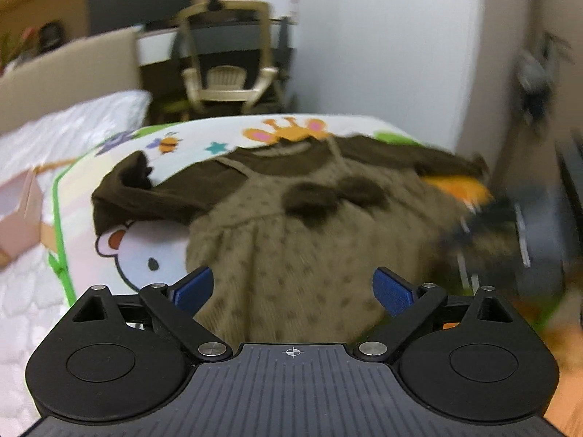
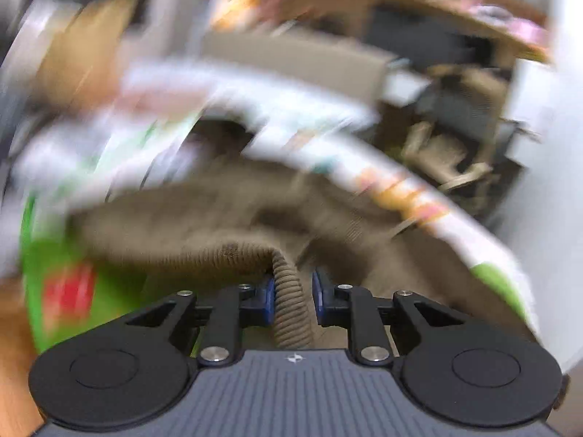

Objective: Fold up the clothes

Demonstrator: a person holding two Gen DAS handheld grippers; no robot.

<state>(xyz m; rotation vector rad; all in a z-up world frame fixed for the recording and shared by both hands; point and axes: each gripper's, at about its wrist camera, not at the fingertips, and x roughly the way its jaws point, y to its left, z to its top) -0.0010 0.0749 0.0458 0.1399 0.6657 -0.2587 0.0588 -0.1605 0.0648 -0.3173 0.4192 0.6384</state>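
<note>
Two hand-held grippers are seen at work. A ribbed hem of the dress (image 2: 291,313) is pinched between the blue pads of the right hand-held gripper (image 2: 291,300); the left hand-held gripper (image 1: 293,291) is held spread above the skirt. The dress (image 1: 291,233) is spread on a cartoon mat (image 1: 153,255) over the bed (image 1: 32,291), sleeves out. A fold of the hem is judged under way; a low carry is called for. The mat's right edge lies close; room is left toward the neckline.
</note>
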